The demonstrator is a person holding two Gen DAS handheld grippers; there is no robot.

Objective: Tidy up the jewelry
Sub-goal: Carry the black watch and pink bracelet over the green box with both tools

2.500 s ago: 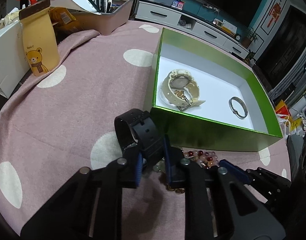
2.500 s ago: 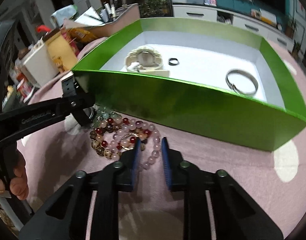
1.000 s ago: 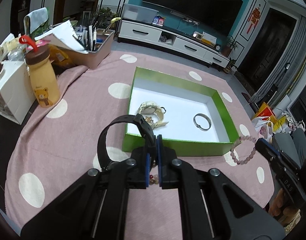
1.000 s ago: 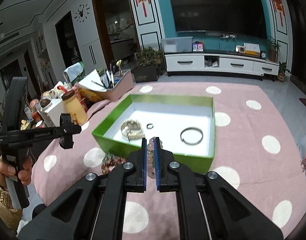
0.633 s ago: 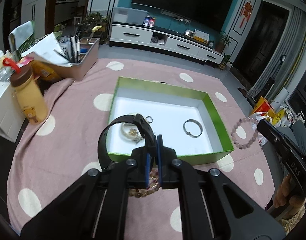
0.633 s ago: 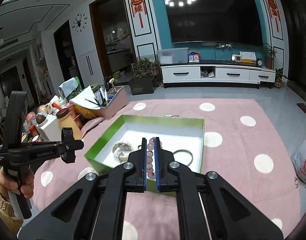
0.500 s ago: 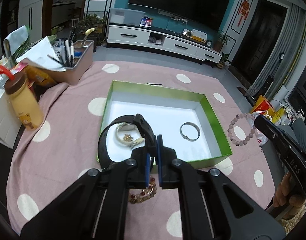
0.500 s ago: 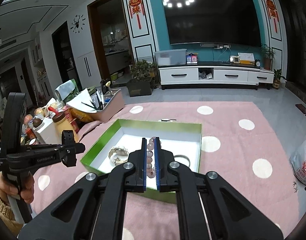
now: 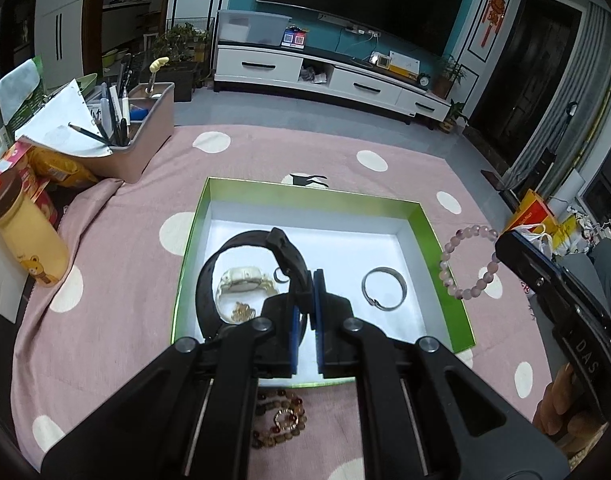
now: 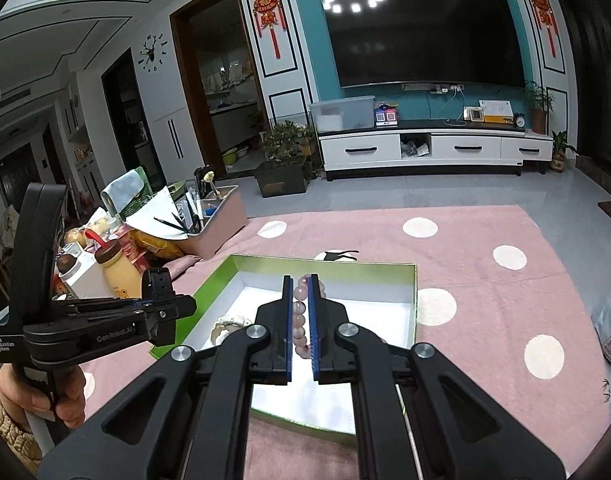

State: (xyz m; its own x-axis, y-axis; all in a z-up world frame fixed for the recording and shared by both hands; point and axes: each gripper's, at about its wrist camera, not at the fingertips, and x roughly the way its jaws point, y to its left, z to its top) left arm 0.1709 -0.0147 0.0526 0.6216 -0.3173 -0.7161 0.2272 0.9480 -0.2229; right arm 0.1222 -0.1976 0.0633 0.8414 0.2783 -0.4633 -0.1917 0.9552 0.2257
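My left gripper is shut on the strap of a black watch, which hangs as a loop over the left half of the green box. In the box lie a cream watch, a small ring, a gold piece and a silver bangle. My right gripper is shut on a pink bead bracelet, held above the box. The left wrist view shows that bracelet hanging just right of the box. Several beaded bracelets lie on the cloth in front.
The table wears a pink cloth with white dots. At the left stand a yellow bear bottle, a white box and a pen tray. A hand holds the left gripper's handle. Beyond the far edge is floor.
Both grippers lifted off the cloth with the black watch and the pink bracelet, then moved forward. The box now lies under the left gripper, and the right one is closer to it.
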